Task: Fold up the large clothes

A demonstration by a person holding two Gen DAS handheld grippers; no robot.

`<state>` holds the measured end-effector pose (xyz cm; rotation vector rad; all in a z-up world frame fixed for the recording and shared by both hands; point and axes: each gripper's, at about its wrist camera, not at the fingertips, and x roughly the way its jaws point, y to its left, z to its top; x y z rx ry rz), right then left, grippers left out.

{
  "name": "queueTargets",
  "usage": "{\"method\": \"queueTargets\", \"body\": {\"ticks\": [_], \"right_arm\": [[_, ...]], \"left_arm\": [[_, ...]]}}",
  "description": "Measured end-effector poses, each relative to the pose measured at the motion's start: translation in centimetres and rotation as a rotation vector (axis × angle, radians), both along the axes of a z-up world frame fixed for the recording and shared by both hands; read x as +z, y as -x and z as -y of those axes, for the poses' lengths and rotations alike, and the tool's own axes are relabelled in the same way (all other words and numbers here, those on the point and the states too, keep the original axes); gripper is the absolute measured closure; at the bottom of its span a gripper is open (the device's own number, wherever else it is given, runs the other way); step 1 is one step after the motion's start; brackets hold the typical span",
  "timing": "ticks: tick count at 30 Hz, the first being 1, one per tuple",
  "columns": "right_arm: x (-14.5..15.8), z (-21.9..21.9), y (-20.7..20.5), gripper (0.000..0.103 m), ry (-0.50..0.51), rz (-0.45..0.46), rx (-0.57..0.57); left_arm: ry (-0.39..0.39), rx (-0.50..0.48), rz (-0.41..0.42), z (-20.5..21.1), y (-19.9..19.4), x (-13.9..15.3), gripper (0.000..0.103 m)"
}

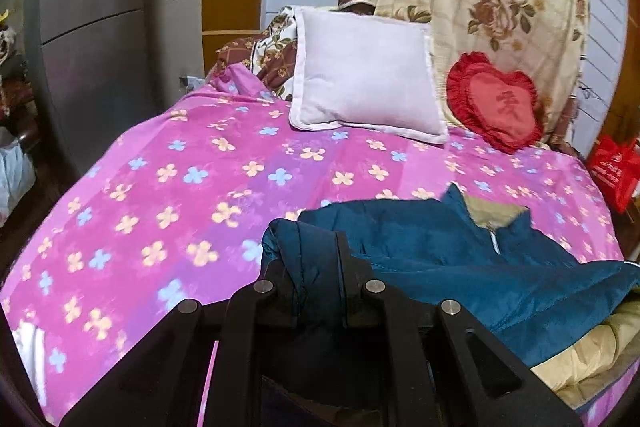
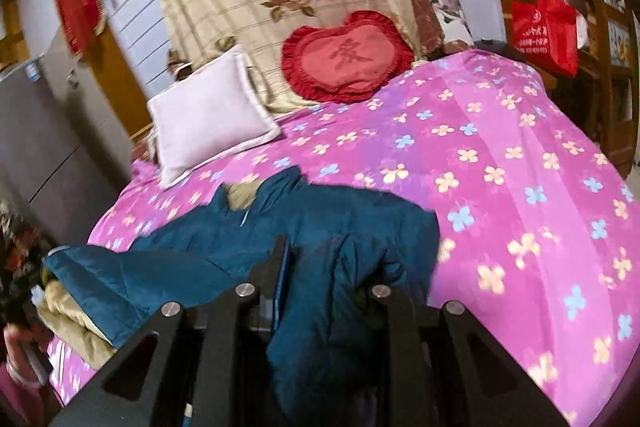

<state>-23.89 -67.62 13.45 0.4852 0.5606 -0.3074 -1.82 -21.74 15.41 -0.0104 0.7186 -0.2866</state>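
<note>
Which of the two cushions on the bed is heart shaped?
The red cushion, frilled around its edge. The white pillow beside it is plain and square.

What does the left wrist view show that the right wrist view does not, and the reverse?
Only the left wrist view: the left gripper, its fingers shut on a bunched edge of the jacket, and a white patch at the bed's near left edge. Only the right wrist view: the right gripper clamping another fold, and a red hanging ornament on the wall. Both: the teal jacket with tan lining on the pink flowered bedspread, the white pillow, the red heart cushion, and the red bag.
</note>
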Motion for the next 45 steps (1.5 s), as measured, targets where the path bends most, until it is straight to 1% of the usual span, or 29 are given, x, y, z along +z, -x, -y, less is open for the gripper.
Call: {"method": "queueTargets", "body": {"ticks": [2, 4, 5, 6, 7, 9, 11, 13, 14, 15, 17, 18, 20, 22, 25, 26, 27, 29, 31, 32, 33, 34, 35, 37, 39, 40, 42, 44, 45], "right_arm": [[-1.1, 1.1, -2.2, 0.081, 0.004, -0.009, -0.025], [-3.3, 2.3, -4.6, 0.081, -0.01, -0.051, -0.062], [-4.3, 2.8, -5.3, 0.081, -0.025, -0.071, -0.077], [-6.1, 3.5, -6.3, 0.08, -0.063, -0.098, -0.102], [-7.8, 4.0, -7.0, 0.08, -0.1, -0.103, -0.113], [-9.6, 4.4, -7.3, 0.078, -0.124, -0.056, -0.12], [-10.0, 4.2, -7.2, 0.077, -0.119, -0.037, -0.127], [-9.8, 4.2, -7.2, 0.072, -0.13, -0.038, -0.118], [-9.6, 4.4, -7.1, 0.067, -0.144, -0.034, -0.111], [-9.0, 4.6, -6.4, 0.063, -0.164, -0.008, -0.109], [-7.2, 4.6, -4.6, 0.034, -0.195, 0.092, -0.1], [-6.4, 4.5, -4.0, 0.026, -0.202, 0.12, -0.098], [-4.4, 3.9, -2.5, 0.024, -0.185, 0.162, -0.112], [-2.3, 2.7, -1.3, 0.023, -0.129, 0.182, -0.112], [0.2, -0.1, -0.1, 0.022, -0.023, 0.214, -0.048], [0.6, -1.2, -0.4, 0.02, 0.012, 0.204, -0.007], [0.5, -2.4, -1.3, 0.018, 0.044, 0.159, 0.047], [-0.5, -4.4, -4.3, 0.018, 0.08, 0.036, 0.159], [-2.0, -6.2, -7.4, 0.018, 0.156, -0.075, 0.198], [-2.7, -6.9, -9.0, 0.018, 0.203, -0.119, 0.198], [-3.2, -7.1, -10.7, 0.018, 0.224, -0.151, 0.201], [-3.9, -7.0, -12.1, 0.018, 0.222, -0.177, 0.199], [-4.5, -6.7, -13.3, 0.018, 0.214, -0.204, 0.189], [-6.4, -5.6, -16.1, 0.018, 0.216, -0.274, 0.131], [-7.8, -4.8, -18.0, 0.015, 0.244, -0.296, 0.097], [-8.2, -4.4, -18.6, 0.015, 0.258, -0.302, 0.072], [-9.1, -3.6, -19.5, 0.014, 0.244, -0.303, 0.018], [-9.7, -3.0, -20.0, 0.014, 0.237, -0.308, 0.0], [-9.9, -3.0, -20.3, 0.014, 0.241, -0.322, 0.002]], "left_arm": [[0.029, -0.021, -0.044, 0.5, -2.0, -1.4, 0.103], [0.142, -0.042, -0.113, -0.4, -3.5, -2.7, 0.098], [0.175, -0.048, -0.126, -0.8, -3.5, -2.8, 0.091], [0.207, -0.054, -0.128, -1.4, -3.5, -2.8, 0.087], [0.231, -0.061, -0.116, -2.2, -3.1, -2.5, 0.084], [0.221, -0.048, -0.075, -3.5, -2.0, -1.6, 0.064], [0.217, -0.048, -0.032, -4.8, -0.8, -0.7, 0.06], [0.173, -0.046, 0.003, -5.6, 0.8, -0.1, 0.059], [0.154, -0.05, 0.015, -5.9, 1.2, -0.1, 0.059], [0.129, -0.064, 0.037, -5.9, 2.2, -0.1, 0.059], [0.086, -0.081, 0.049, -5.7, 3.2, -0.5, 0.059], [0.064, -0.098, 0.037, -5.3, 3.7, -1.0, 0.059], [0.046, -0.127, 0.0, -4.3, 3.9, -2.1, 0.059], [0.023, -0.133, -0.026, -3.0, 4.1, -3.3, 0.059], [0.02, -0.133, -0.032, -1.3, 4.2, -4.3, 0.059], [0.016, -0.128, -0.033, -0.7, 4.1, -4.5, 0.059], [0.009, -0.117, -0.036, 0.1, 3.6, -4.7, 0.059], [-0.002, -0.093, -0.044, 1.4, 2.7, -5.0, 0.059], [-0.012, -0.066, -0.043, 2.9, 1.0, -5.4, 0.059], [-0.03, -0.056, -0.044, 3.3, 0.5, -5.6, 0.059], [-0.073, -0.026, -0.055, 4.0, -0.5, -6.3, 0.059], [-0.11, 0.006, -0.076, 4.5, -1.4, -7.1, 0.059], [-0.115, 0.014, -0.097, 4.6, -2.2, -7.8, 0.058], [-0.08, 0.019, -0.099, 4.6, -3.0, -8.6, 0.054], [-0.051, 0.036, -0.069, 4.5, -3.7, -8.9, 0.045], [-0.041, 0.038, -0.075, 4.5, -4.1, -9.1, 0.044], [-0.016, 0.04, -0.1, 4.4, -4.9, -9.4, 0.043], [-0.02, 0.038, -0.111, 4.4, -5.1, -9.2, 0.043], [-0.031, 0.035, -0.113, 4.4, -4.8, -9.0, 0.045]]}}
